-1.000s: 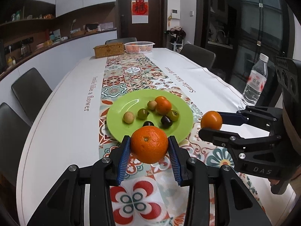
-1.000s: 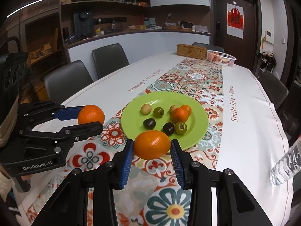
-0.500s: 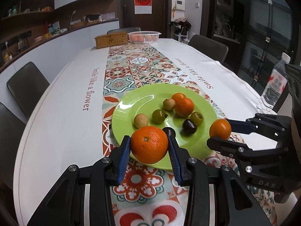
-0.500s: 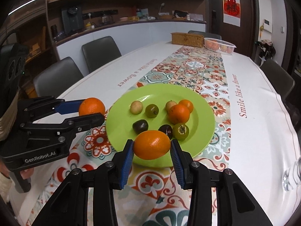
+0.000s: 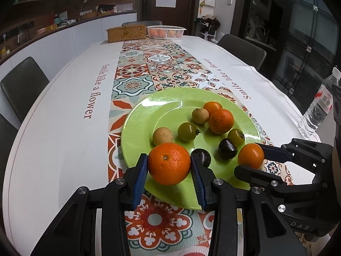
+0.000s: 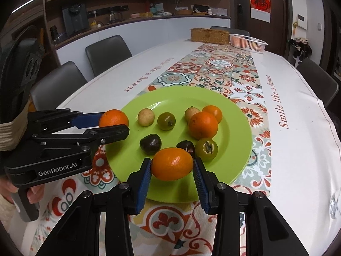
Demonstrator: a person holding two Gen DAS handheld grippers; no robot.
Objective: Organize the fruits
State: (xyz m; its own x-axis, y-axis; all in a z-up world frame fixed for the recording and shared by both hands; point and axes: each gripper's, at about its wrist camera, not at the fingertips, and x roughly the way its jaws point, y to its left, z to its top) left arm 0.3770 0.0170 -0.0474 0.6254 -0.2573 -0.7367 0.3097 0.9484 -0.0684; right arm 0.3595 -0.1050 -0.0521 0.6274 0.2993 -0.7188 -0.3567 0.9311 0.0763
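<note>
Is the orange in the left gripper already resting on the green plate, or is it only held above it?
Held above. The blue pads of the left gripper clamp the orange over the near rim of the green plate, with plate showing beneath it.

The left hand-held gripper [image 5: 169, 166] points forward and steeply down, its two black fingers level with each other and its blue ribbed pads [image 5: 140, 176] pressed on either side of an orange [image 5: 169, 166], which hangs clear between them. The right hand-held gripper [image 6: 172, 163] is tilted down alike, its blue pads [image 6: 200, 181] clamped on a smaller orange [image 6: 172, 163] held lengthwise across the gap. The two grippers sit side by side, close but apart, each seen side-on in the other's view. Bare fingers [image 6: 32, 193] of the person's left hand wrap the left gripper's handle, below a pale ribbed cuff [image 6: 9, 133].
</note>
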